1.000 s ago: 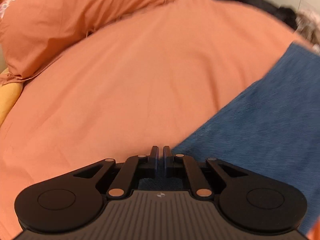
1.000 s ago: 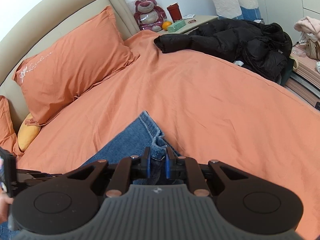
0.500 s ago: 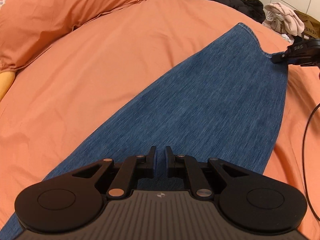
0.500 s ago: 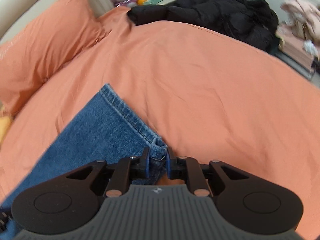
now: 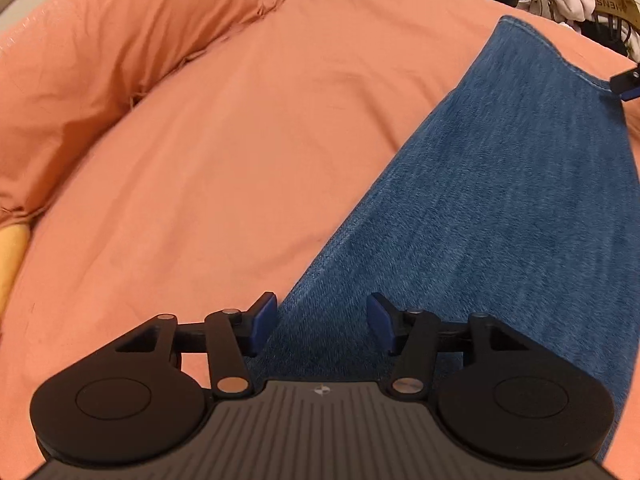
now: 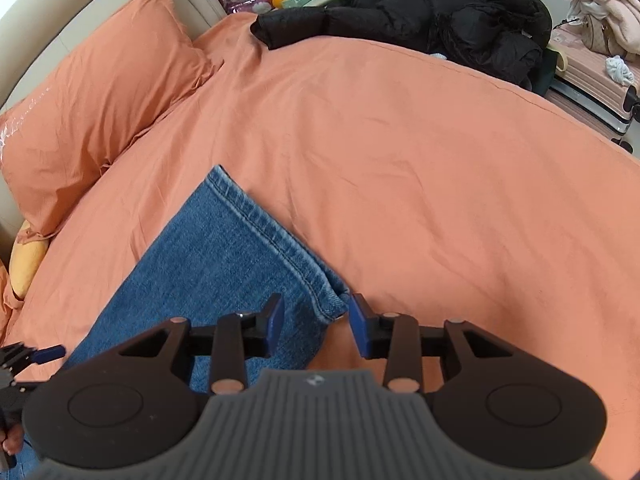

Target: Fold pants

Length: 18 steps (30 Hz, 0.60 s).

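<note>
We're letting go of the jeans (image 5: pixel 500 208) laid flat on the bed (image 6: pixel 400 160), left gripper (image 5: pixel 322 322) & right gripper (image 6: pixel 316 322) both opening w/ nothing pinched; next prob. regrip for another fold.

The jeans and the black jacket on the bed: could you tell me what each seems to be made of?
The jeans look like blue denim, matte, with a visible twill weave and a double-stitched hem showing pale wear. The black jacket looks like a quilted puffer, probably a synthetic shell with a faint sheen, judging by its puffy stitched sections; the filling cannot be told.
</note>
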Motion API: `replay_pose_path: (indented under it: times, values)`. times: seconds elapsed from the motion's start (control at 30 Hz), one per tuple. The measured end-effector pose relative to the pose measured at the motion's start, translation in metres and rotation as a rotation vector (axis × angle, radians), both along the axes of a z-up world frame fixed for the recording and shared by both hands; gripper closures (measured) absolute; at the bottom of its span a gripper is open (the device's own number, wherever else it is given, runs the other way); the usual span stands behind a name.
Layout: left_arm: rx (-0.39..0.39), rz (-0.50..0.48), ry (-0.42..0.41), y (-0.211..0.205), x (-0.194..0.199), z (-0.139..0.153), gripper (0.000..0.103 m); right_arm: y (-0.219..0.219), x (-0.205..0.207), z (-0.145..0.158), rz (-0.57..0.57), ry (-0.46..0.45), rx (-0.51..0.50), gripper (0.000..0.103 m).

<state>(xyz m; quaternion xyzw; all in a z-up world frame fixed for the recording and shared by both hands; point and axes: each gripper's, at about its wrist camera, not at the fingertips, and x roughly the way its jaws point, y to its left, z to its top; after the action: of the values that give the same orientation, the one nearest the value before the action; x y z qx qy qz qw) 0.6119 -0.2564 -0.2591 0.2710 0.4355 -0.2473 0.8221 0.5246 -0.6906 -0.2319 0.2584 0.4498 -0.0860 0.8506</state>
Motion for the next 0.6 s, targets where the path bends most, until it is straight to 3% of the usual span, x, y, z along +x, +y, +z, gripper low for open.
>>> replay_pose_path:
  times: [0.03,0.1,0.13,0.2,0.33,0.5,0.53,0.57,0.6]
  values:
    - [-0.014,0.000,0.002,0.000,0.003,-0.002,0.058,0.001,0.000,0.000,0.004,0.002,-0.009,0.074]
    - [-0.036,0.014,0.035,-0.001,0.008,-0.004,0.076,0.003,0.001,-0.001,0.005,0.003,-0.021,0.088]
    - [-0.034,0.020,0.026,-0.002,0.008,-0.004,0.090,0.003,0.001,-0.002,0.006,0.005,-0.024,0.092]
    - [-0.033,0.010,-0.003,-0.004,0.004,-0.002,0.103,0.005,0.000,-0.001,0.011,-0.001,-0.038,0.095]
    - [-0.028,0.006,-0.071,-0.006,-0.009,0.006,0.103,0.013,-0.002,0.009,0.035,-0.024,-0.103,0.098]
    - [-0.066,0.033,-0.159,0.004,-0.014,0.031,0.103,0.020,-0.010,0.034,0.060,-0.116,-0.154,0.102]
    - [-0.039,0.054,-0.212,0.004,-0.014,0.034,0.103,0.021,-0.012,0.038,0.061,-0.135,-0.158,0.102]
    - [-0.023,0.065,-0.227,0.005,-0.012,0.036,0.103,0.021,-0.012,0.040,0.065,-0.144,-0.165,0.102]
    - [-0.034,0.077,-0.191,0.007,-0.006,0.036,0.103,0.022,-0.011,0.039,0.070,-0.137,-0.175,0.102]
